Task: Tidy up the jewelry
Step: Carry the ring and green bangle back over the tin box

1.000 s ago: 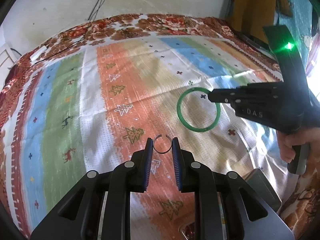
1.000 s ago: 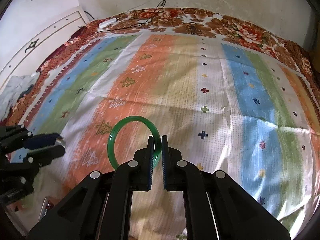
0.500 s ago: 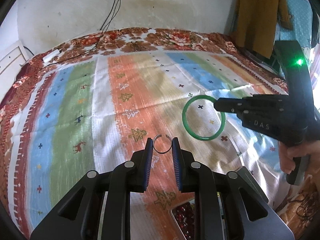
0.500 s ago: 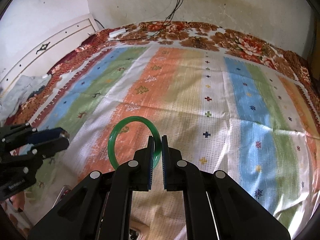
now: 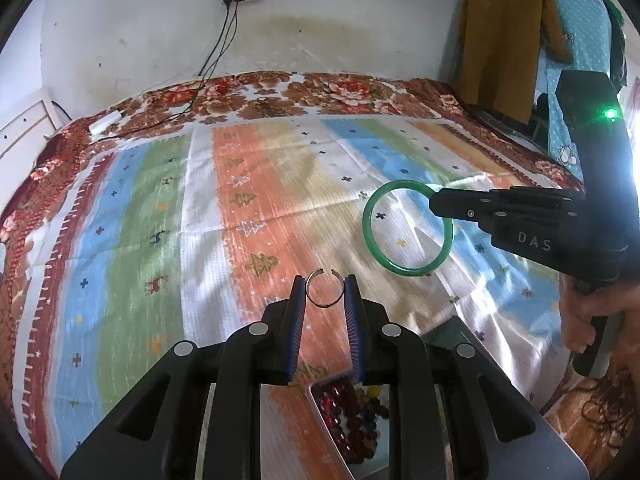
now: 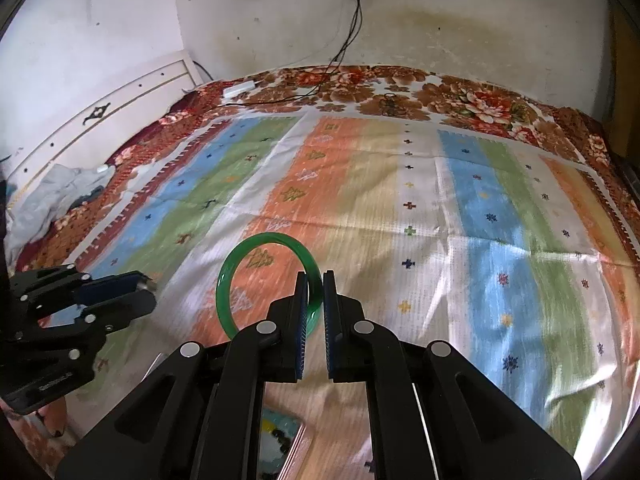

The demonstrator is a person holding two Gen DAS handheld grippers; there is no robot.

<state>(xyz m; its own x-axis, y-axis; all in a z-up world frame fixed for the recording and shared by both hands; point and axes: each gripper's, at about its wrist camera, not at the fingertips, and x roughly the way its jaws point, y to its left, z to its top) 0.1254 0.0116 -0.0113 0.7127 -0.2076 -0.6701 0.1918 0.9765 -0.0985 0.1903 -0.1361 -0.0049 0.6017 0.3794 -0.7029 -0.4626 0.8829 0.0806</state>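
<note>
Bed (image 6: 460, 92) against a stained white wall, covered by a brown-and-red floral spread and, laid over that, a striped cloth (image 6: 380, 208) in blue, green, white, orange and tan, dotted with small crosses, trees and deer. Creased and glossy where light falls at the near right. White power adapter (image 6: 239, 89) with black cables at the far edge of the floral spread. Crumpled grey-white fabric (image 6: 56, 196) at the left side by the white headboard. Near edge: clear tray of dark red and mixed beads (image 5: 352, 416), partly hidden, beside a dark lid (image 5: 448, 330).
</note>
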